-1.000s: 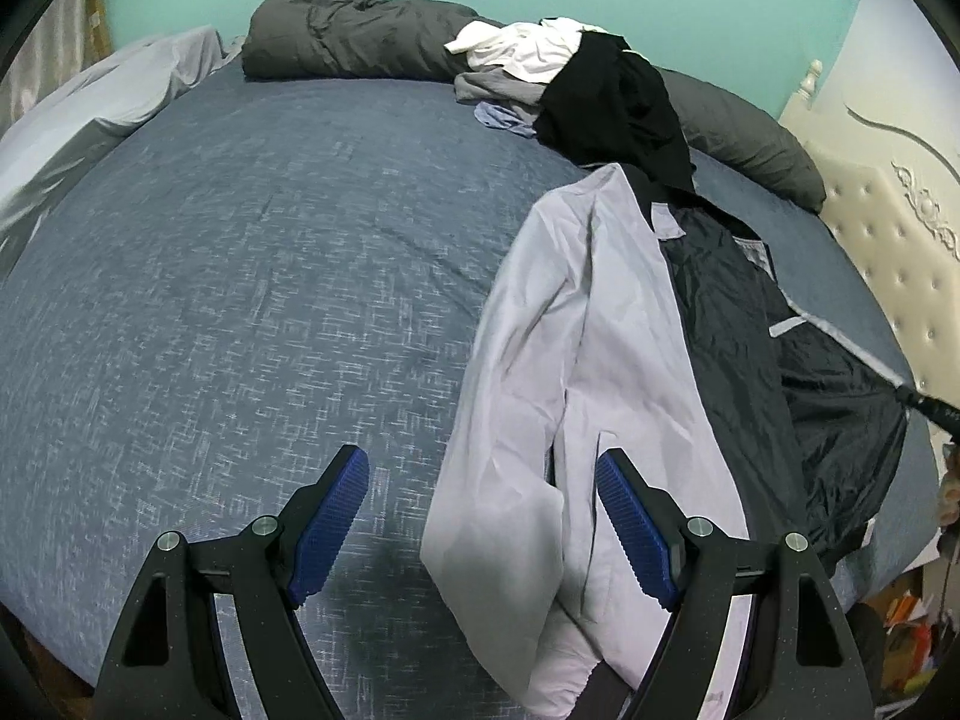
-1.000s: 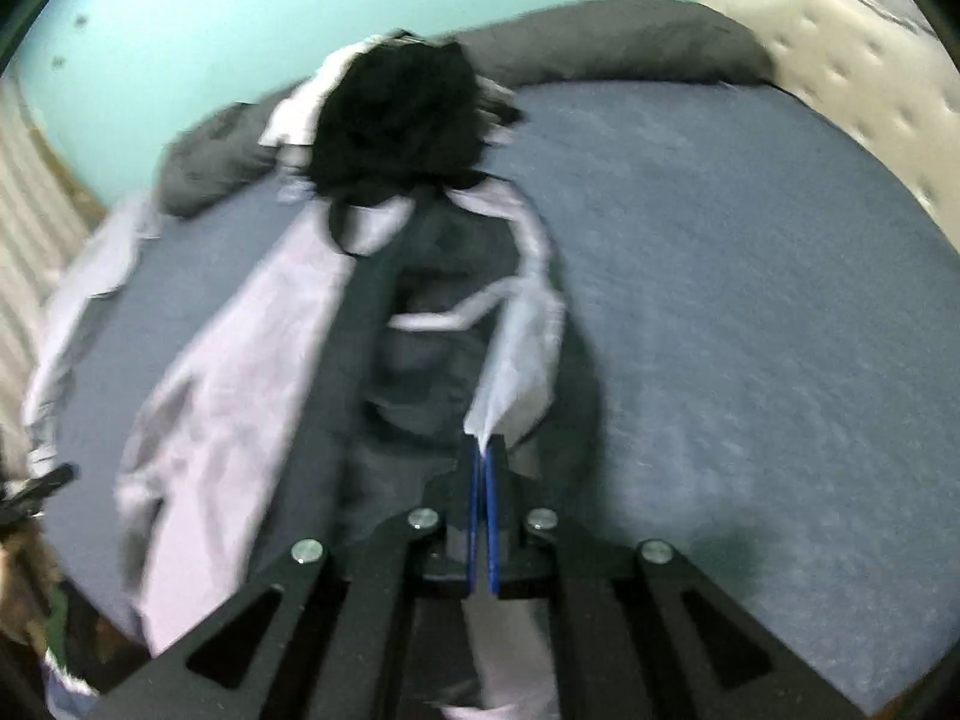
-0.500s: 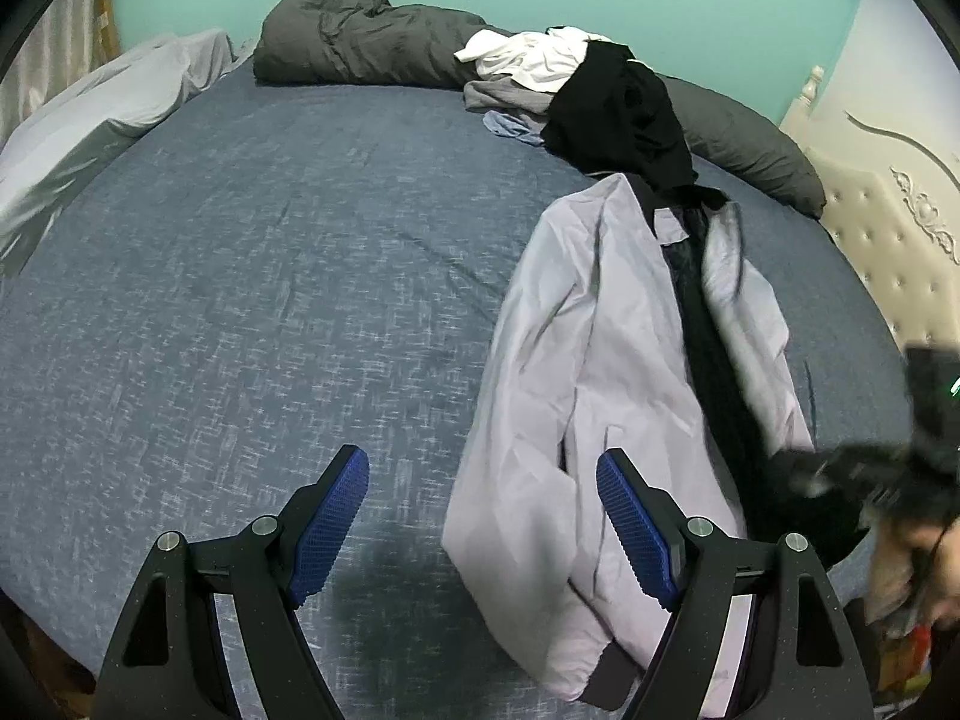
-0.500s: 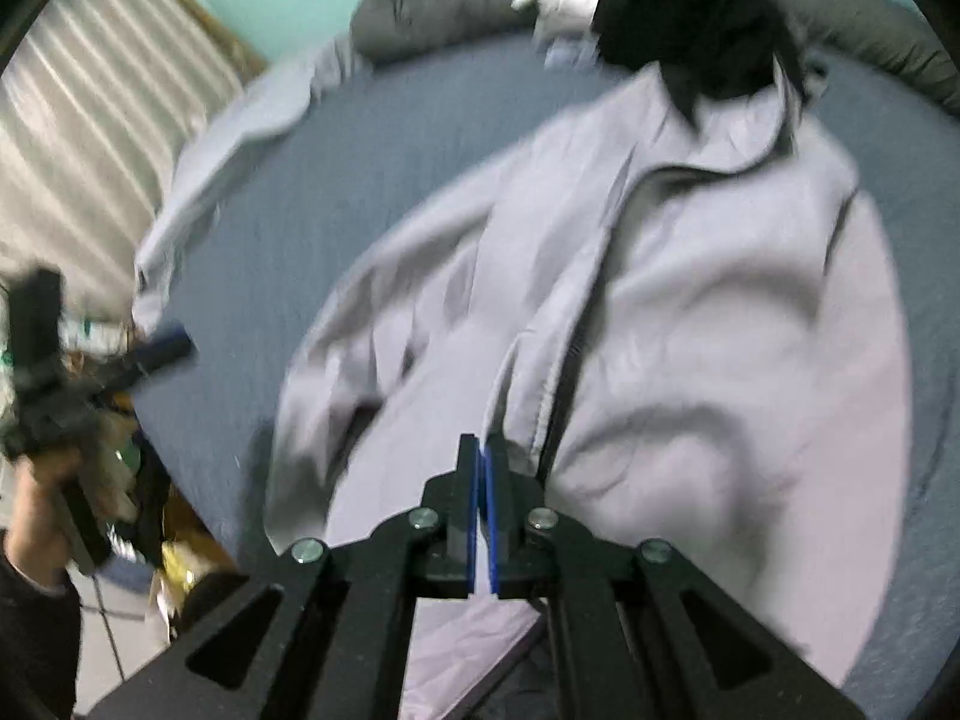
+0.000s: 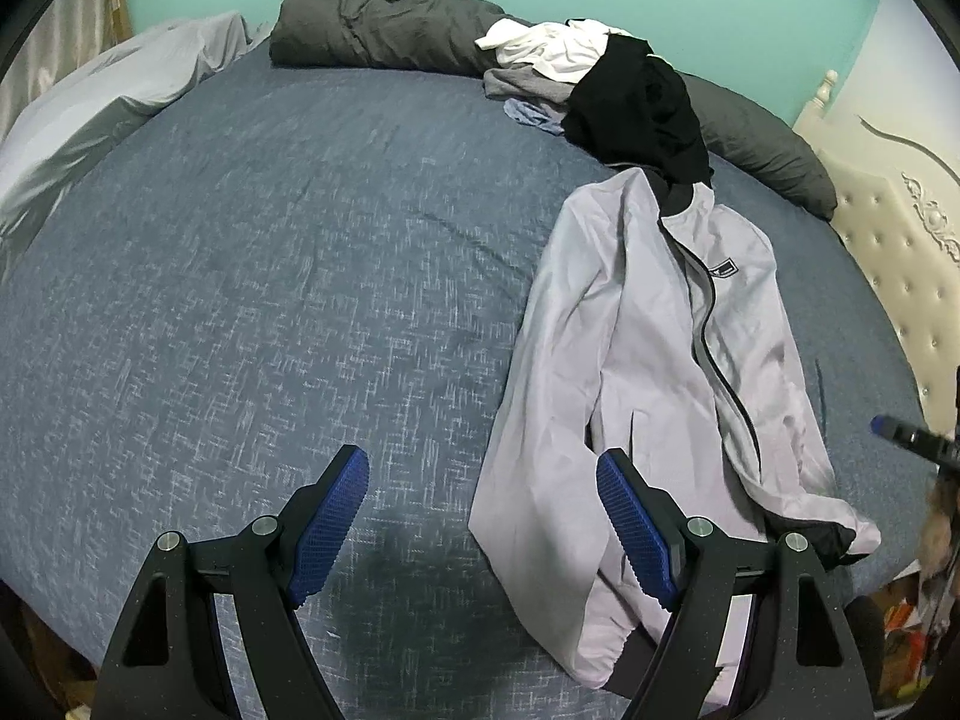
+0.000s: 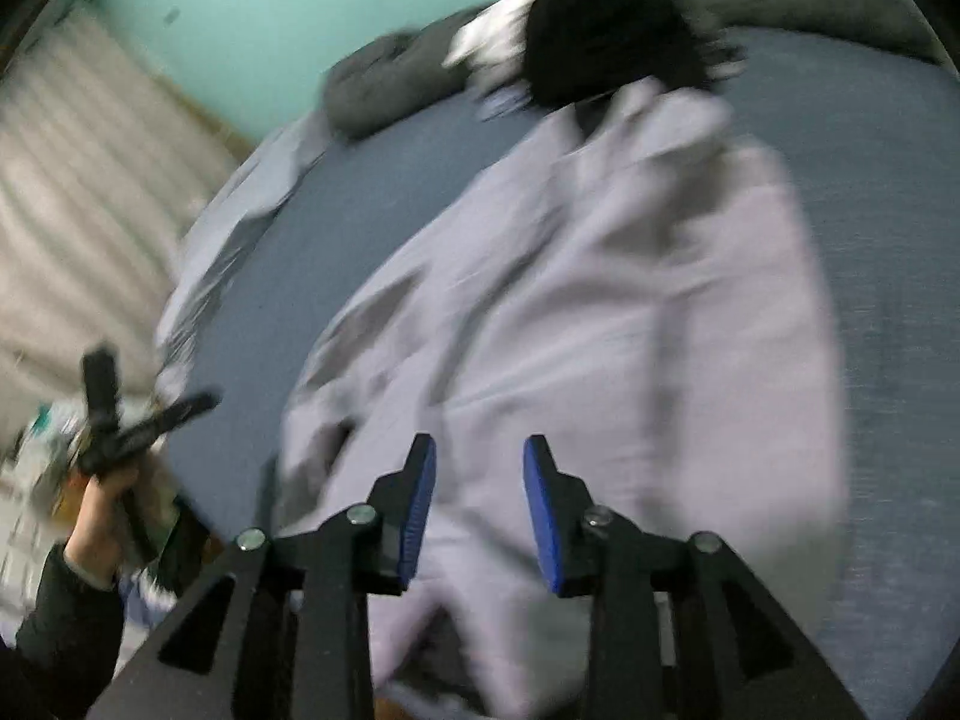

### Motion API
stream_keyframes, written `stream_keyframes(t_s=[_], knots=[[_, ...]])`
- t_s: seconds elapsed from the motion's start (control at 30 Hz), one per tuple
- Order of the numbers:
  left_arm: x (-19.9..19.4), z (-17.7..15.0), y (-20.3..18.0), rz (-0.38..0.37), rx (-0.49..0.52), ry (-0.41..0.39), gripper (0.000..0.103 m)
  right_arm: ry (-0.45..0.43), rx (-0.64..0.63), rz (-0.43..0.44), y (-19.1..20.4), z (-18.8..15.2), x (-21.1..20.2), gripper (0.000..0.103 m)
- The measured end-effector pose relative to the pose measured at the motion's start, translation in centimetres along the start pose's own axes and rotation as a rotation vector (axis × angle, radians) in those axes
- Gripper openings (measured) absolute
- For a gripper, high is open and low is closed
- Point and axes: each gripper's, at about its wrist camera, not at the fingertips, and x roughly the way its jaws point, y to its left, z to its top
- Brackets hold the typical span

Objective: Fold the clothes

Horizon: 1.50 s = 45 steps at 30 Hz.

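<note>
While creased, pale smooth jacket (image 5: 648, 324) lies flat.

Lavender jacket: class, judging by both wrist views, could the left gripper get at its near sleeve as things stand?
Probably yes. The left gripper is open above the blue bedsheet, the lavender jacket lies flat beside it, and nothing covers the near sleeve.

The right claw (image 6: 479, 510) hangs over the pale jacket (image 6: 600, 324) spread on the blue bed (image 6: 888, 192), its jaws opening with nothing pinched. The picture is blurred; black clothes (image 6: 606, 30) lie beyond the collar.
</note>
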Motion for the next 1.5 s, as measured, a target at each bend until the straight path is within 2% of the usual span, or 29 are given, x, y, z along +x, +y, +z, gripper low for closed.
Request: stream_keyframes(t_s=[0.1, 0.17, 0.23, 0.4, 0.53, 0.7, 0.73, 0.8, 0.83, 0.9, 0.97, 1.1, 1.3, 1.5], knots=[[0.4, -0.1, -0.6, -0.012, 0.007, 0.013, 0.082, -0.017, 0.093, -0.126, -5.9, -0.5, -1.7, 0.042], [1.0, -0.3, -1.0, -0.029, 0.007, 0.033, 0.082, 0.019, 0.159, -0.217, -9.6, -2.0, -1.4, 0.043], [1.7, -0.5, -1.3, -0.045, 0.005, 0.058, 0.082, 0.072, 0.223, -0.271, -12.1, -3.9, -0.3, 0.044], [4.0, -1.5, -1.6, -0.049, -0.014, 0.130, 0.082, 0.133, 0.333, -0.246, -15.4, -7.2, 1.4, 0.048], [5.5, -2.4, -1.7, -0.038, -0.014, 0.170, 0.082, 0.152, 0.344, -0.201, -15.8, -8.1, 2.8, 0.050], [7.6, -3.6, -1.6, -0.025, -0.005, 0.209, 0.080, 0.138, 0.354, -0.193, -15.1, -8.0, 3.6, 0.049], [8.0, -3.8, -1.6, -0.031, -0.007, 0.216, 0.077, 0.132, 0.349, -0.183, -15.0, -8.0, 3.6, 0.046], [8.5, -4.2, -1.7, -0.043, -0.006, 0.224, 0.060, 0.133, 0.324, -0.160, -14.6, -8.1, 3.8, 0.026], [8.7, -4.3, -1.8, -0.049, -0.003, 0.229, 0.056, 0.132, 0.308, -0.156, -14.4, -8.0, 3.9, 0.023], [9.0, -4.5, -1.9, -0.064, 0.004, 0.239, 0.039, 0.125, 0.285, -0.152, -14.1, -7.9, 3.7, 0.010], [9.0, -4.6, -2.1, -0.067, 0.015, 0.240, 0.028, 0.111, 0.269, -0.155, -14.0, -7.7, 3.3, 0.003], [8.0, -4.4, -2.0, -0.064, 0.048, 0.212, 0.005, 0.045, 0.218, -0.201, -13.8, -6.1, 1.0, 0.002], [5.1, -2.3, 0.6, -0.034, 0.023, 0.139, 0.003, -0.095, 0.175, -0.352, -15.5, -1.1, -5.5, 0.002], [2.1, 1.7, 4.0, 0.041, 0.017, 0.072, 0.002, -0.181, 0.188, -0.487, -18.5, 3.0, -11.3, 0.002]])
